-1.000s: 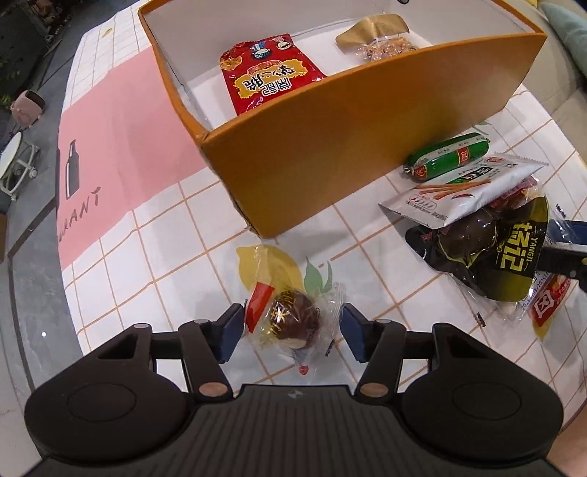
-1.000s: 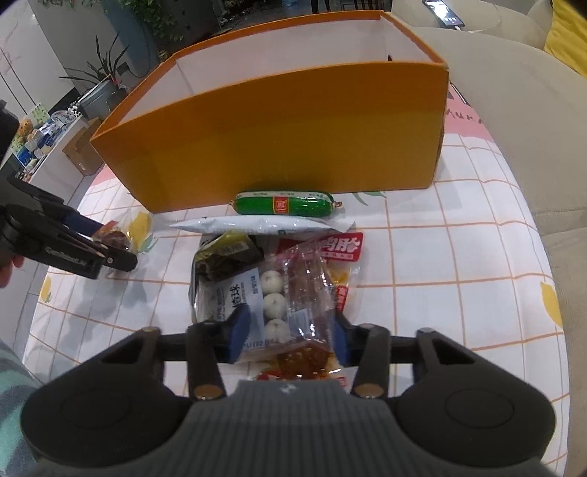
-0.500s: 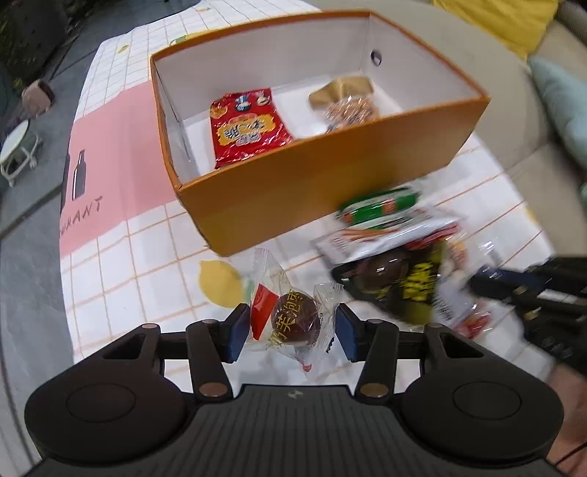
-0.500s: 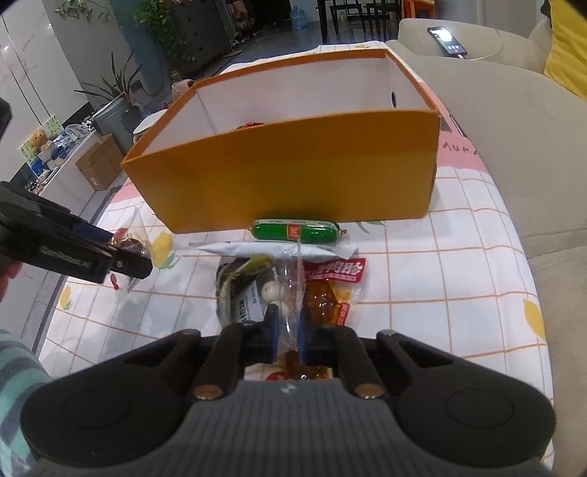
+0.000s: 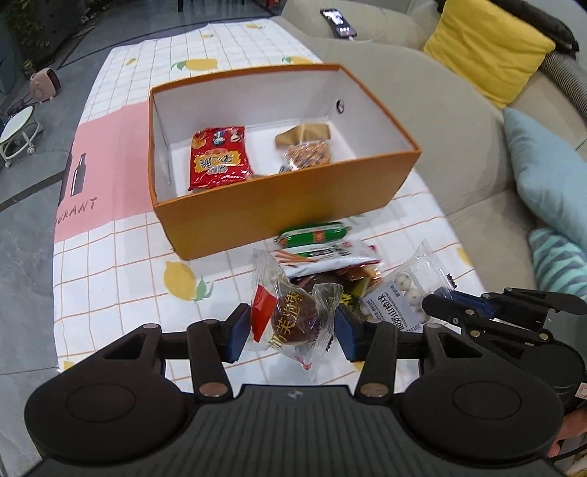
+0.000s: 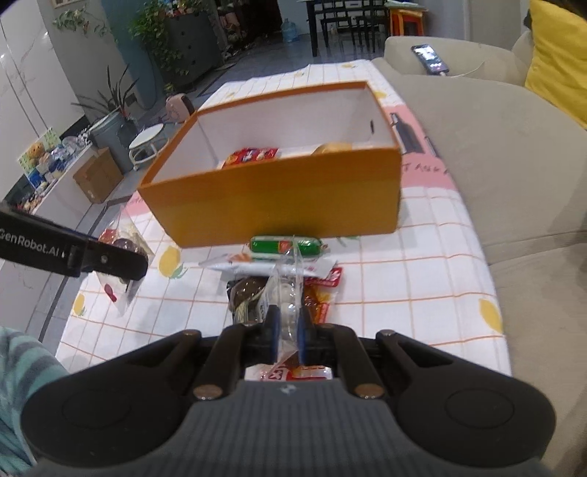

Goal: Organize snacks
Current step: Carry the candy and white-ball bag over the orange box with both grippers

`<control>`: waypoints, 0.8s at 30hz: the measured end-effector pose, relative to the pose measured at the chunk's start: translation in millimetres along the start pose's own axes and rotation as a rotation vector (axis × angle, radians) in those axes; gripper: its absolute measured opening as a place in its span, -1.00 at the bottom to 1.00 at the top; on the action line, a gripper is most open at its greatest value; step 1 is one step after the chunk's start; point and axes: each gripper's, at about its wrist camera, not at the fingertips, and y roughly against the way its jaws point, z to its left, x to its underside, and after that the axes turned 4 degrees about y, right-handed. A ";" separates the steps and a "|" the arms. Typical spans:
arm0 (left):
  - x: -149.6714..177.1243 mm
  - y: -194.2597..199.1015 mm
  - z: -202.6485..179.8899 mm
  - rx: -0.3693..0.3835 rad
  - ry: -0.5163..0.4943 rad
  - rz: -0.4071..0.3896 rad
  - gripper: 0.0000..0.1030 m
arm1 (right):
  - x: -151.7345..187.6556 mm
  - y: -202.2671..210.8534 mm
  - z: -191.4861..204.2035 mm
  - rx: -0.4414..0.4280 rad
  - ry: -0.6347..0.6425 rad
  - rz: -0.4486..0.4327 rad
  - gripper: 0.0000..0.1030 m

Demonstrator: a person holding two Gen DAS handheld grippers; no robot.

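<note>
An orange box (image 5: pixel 279 198) (image 6: pixel 279 194) stands on the checked tablecloth, holding a red snack bag (image 5: pixel 219 157) and a brown nut packet (image 5: pixel 306 146). My left gripper (image 5: pixel 290 332) is shut on a clear packet with a brown braised egg (image 5: pixel 293 319) and holds it above the cloth. My right gripper (image 6: pixel 287 335) is shut on a clear packet of white balls (image 5: pixel 403 297) (image 6: pixel 288 293), lifted over the snack pile. It shows at the right of the left wrist view (image 5: pixel 455 312). A green sausage (image 5: pixel 312 235) (image 6: pixel 286 245) lies in front of the box.
The pile holds a white stick-snack bag (image 5: pixel 330 257), a dark packet (image 6: pixel 245 291) and red packets (image 6: pixel 326 282). A beige sofa (image 5: pixel 458 121) with a yellow cushion (image 5: pixel 484 47) and a phone (image 5: pixel 339 22) runs along the right.
Both grippers have risen with their packets and pulled back from the box. The right gripper closed on the white-ball packet and lifted it off the pile.
</note>
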 end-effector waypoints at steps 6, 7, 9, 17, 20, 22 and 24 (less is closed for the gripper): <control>6.3 18.2 -15.1 0.022 0.007 -0.041 0.08 | -2.2 30.3 -8.2 0.007 -0.023 -0.056 -0.92; 6.7 20.9 -17.3 0.025 0.004 -0.047 0.08 | -3.0 35.5 -9.9 0.007 -0.027 -0.066 -0.93; 6.3 25.2 -21.0 0.026 -0.001 -0.056 0.08 | -5.2 45.7 -12.4 0.002 -0.035 -0.082 -0.93; -4.2 36.9 -31.0 0.042 -0.021 -0.093 0.08 | -24.5 76.1 -12.8 0.008 -0.003 -0.154 -0.94; -13.7 40.2 -32.4 0.040 -0.030 -0.114 0.08 | -38.3 82.5 -11.9 0.013 0.022 -0.183 -0.94; -22.0 41.7 -31.6 0.045 -0.025 -0.127 0.08 | -48.7 84.4 -11.0 0.015 0.038 -0.198 -0.94; -30.8 42.3 -30.9 0.050 -0.025 -0.137 0.08 | -61.3 84.0 -10.9 0.009 0.049 -0.209 -0.94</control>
